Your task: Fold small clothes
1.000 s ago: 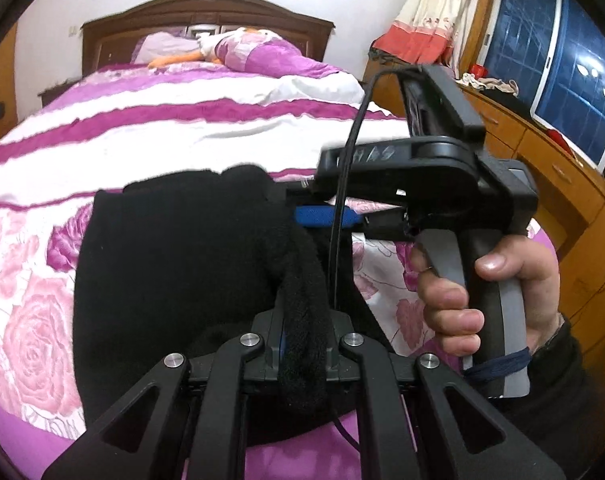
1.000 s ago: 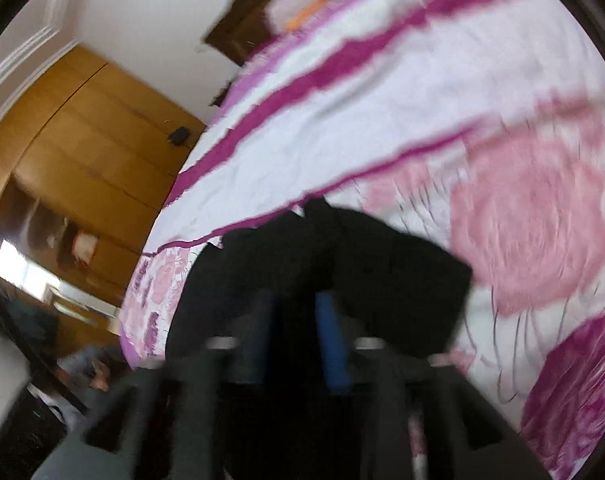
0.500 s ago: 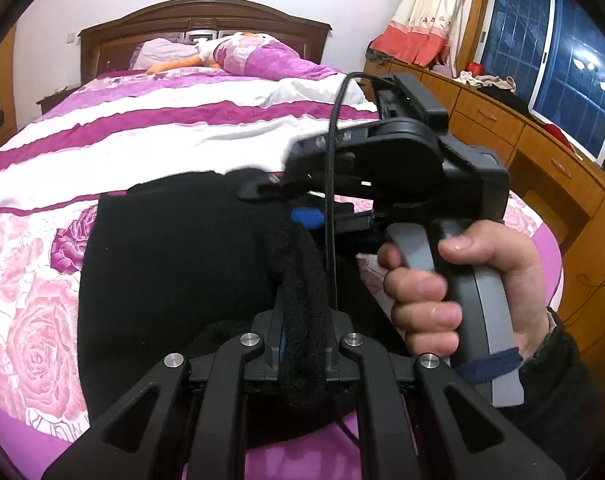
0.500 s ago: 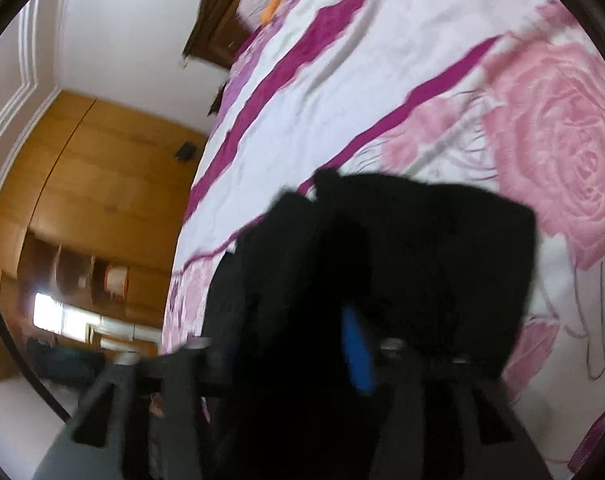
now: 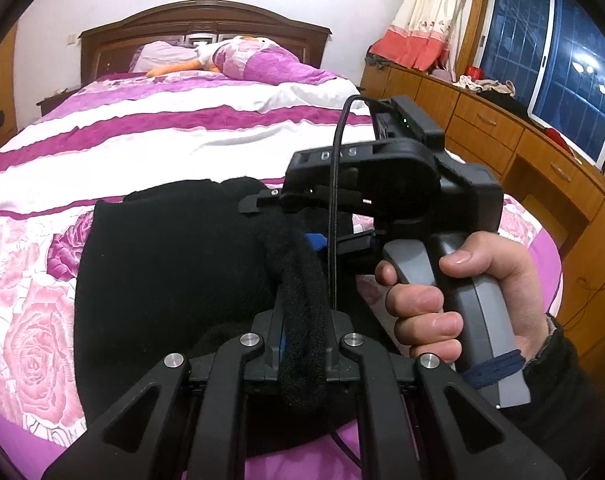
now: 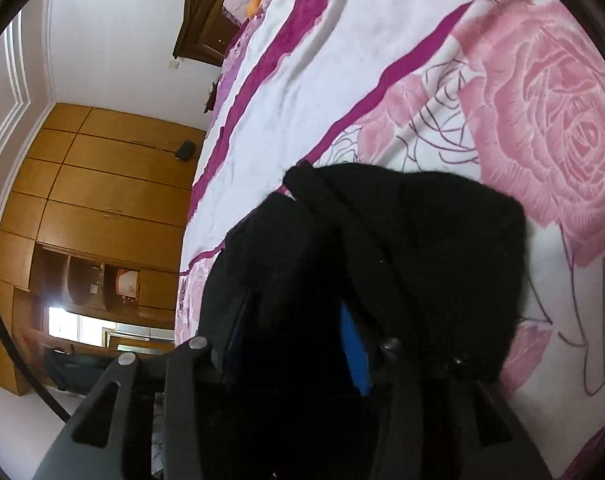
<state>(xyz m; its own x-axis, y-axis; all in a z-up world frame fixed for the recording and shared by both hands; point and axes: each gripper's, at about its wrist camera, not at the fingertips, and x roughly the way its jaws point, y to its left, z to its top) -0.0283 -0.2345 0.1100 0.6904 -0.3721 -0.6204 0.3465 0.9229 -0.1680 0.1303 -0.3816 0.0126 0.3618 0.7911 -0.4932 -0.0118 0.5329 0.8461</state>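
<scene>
Black garment (image 5: 170, 272) lies on the rose-patterned bedspread (image 5: 30, 320) at the near end of the bed. Left gripper (image 5: 302, 344) is clamped on a thick rolled edge of it. Right gripper (image 6: 302, 320) (held in a hand (image 5: 462, 300)) has just been opening its jaws, with cloth bunched between them; whether its pads press I cannot tell.

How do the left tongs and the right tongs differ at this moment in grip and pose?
The left tongs are shut on a thick rolled edge of the black garment; the right tongs have just been opening, with the garment's cloth between the fingers. The left tongs sit upright; the right tongs are rolled onto their side, reaching across in front of the left ones. Both work the same garment on the floral bedspread.
</scene>
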